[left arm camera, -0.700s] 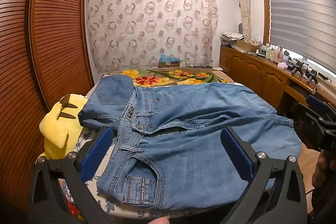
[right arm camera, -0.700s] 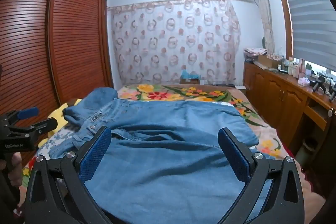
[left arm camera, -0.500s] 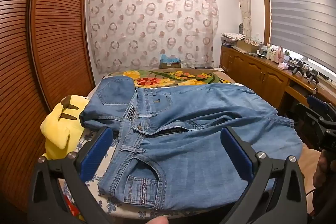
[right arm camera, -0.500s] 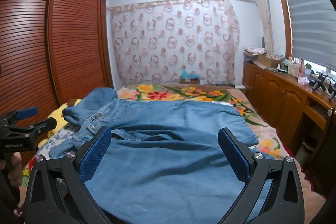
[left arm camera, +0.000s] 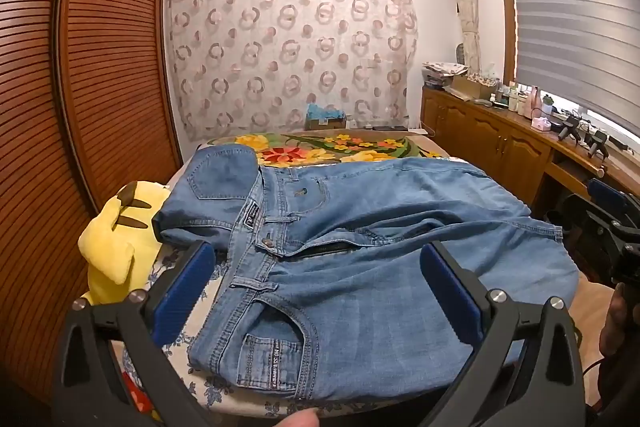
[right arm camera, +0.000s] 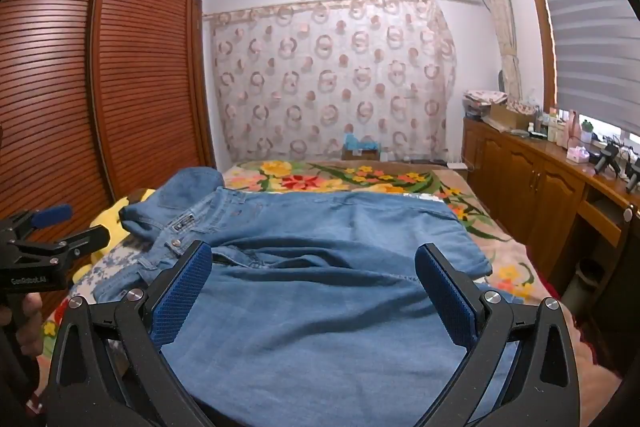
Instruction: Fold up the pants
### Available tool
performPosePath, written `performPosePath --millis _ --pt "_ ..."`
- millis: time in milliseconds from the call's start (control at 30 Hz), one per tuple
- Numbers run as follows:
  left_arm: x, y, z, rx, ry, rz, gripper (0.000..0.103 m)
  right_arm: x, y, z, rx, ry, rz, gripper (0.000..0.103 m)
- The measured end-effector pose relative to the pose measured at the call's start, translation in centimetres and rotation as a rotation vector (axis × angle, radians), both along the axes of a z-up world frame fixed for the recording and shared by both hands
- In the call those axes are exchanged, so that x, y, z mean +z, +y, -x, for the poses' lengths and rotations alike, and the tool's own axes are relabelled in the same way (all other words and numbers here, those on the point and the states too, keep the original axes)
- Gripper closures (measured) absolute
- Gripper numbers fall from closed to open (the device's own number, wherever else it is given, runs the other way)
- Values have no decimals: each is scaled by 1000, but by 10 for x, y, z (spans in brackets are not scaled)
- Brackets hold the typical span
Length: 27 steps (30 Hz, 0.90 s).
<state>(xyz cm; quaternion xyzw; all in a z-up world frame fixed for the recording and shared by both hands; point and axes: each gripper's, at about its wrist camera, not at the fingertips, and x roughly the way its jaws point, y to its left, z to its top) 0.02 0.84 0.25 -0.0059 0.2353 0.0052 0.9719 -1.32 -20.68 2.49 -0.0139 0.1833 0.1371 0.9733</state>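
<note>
Light blue jeans (left arm camera: 360,239) lie spread across the bed, waistband to the left, legs running right; the button, open fly and a front pocket face up. My left gripper (left arm camera: 316,267) hovers open above the waistband end, blue pads wide apart with nothing between them. From the right wrist view the jeans (right arm camera: 320,267) fill the foreground, and my right gripper (right arm camera: 314,277) hangs open over the leg part. The left gripper (right arm camera: 52,231) shows at that view's left edge, held by a hand. The right gripper's body (left arm camera: 608,227) shows at the right edge of the left wrist view.
A yellow plush toy (left arm camera: 116,239) lies left of the waistband. The bed has a floral blanket (left arm camera: 340,147). A slatted wooden wardrobe (left arm camera: 100,67) stands left; a wooden sideboard (left arm camera: 500,143) with bottles runs along the right under the window. A curtain (left arm camera: 292,51) covers the far wall.
Both grippers stay open over the jeans. The left wrist view has shifted only slightly; the jeans lie as before.
</note>
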Motion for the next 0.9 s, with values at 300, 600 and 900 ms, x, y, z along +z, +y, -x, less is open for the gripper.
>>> performPosePath --millis 300,600,900 --pt "-2 4 1 2 1 -3 0 0 0 0 1 2 -1 0" --pt "-3 -3 0 4 -1 -6 0 0 0 1 2 1 -1 0" --pt "-2 -3 0 5 -3 -6 0 0 0 1 1 0 -1 0"
